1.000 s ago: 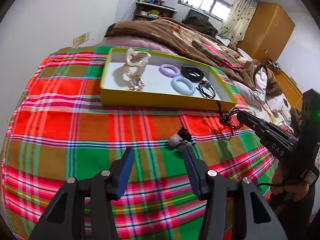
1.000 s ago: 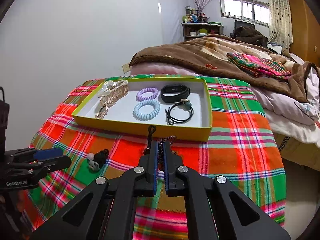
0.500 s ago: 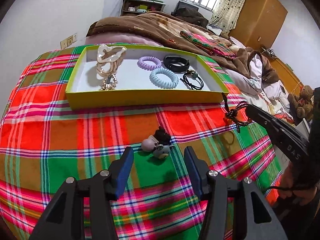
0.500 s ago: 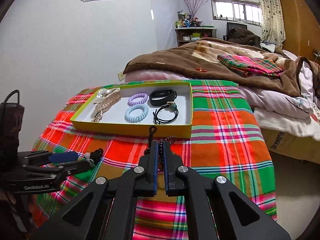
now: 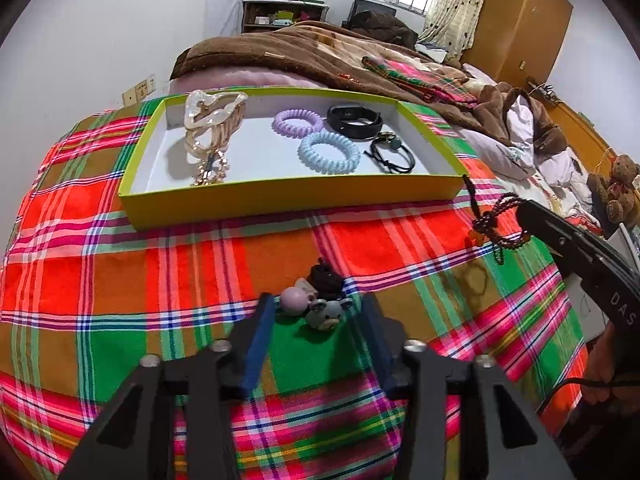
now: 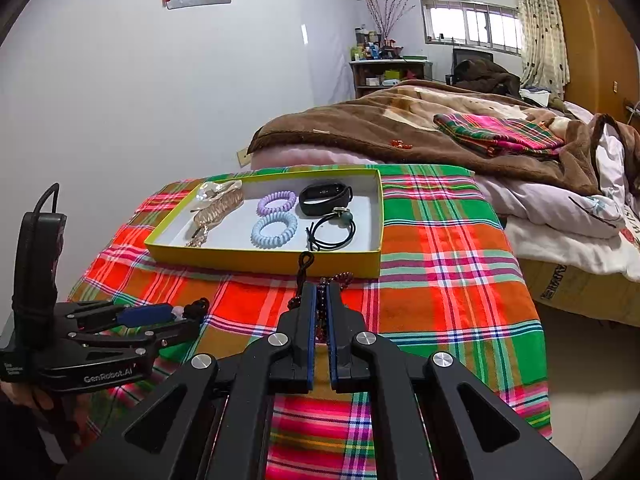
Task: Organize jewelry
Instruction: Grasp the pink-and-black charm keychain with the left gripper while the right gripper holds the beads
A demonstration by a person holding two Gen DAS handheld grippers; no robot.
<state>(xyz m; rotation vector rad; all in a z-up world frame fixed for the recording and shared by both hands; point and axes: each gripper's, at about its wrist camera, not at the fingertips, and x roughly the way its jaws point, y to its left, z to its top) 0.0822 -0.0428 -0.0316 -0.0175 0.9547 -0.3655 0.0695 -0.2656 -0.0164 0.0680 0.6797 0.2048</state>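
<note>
A yellow-green tray (image 5: 280, 199) (image 6: 264, 258) sits on the plaid cloth and holds gold bracelets (image 5: 212, 132), a purple coil hair tie (image 5: 298, 121), a blue coil hair tie (image 5: 329, 153), a black watch band (image 5: 354, 121) and a black elastic tie (image 5: 390, 156). My left gripper (image 5: 318, 312) is open, its fingers on either side of a hair tie with a pink ball, a grey animal charm and a black scrunchie (image 5: 320, 300). My right gripper (image 6: 321, 290) is shut on a dark beaded bracelet (image 5: 498, 224) (image 6: 340, 278) and holds it above the cloth, in front of the tray's right corner.
The plaid cloth (image 5: 120, 280) covers a table that drops off at the right (image 6: 532, 320). A bed with a brown blanket (image 6: 400, 128) and a folded plaid cloth (image 6: 500, 132) lies behind the tray. A wardrobe (image 5: 520, 20) stands far right.
My left gripper has moved forward and down, so the charm hair tie now lies between its open fingers. My right gripper has stayed shut on the beaded bracelet and drawn back a little from the tray.
</note>
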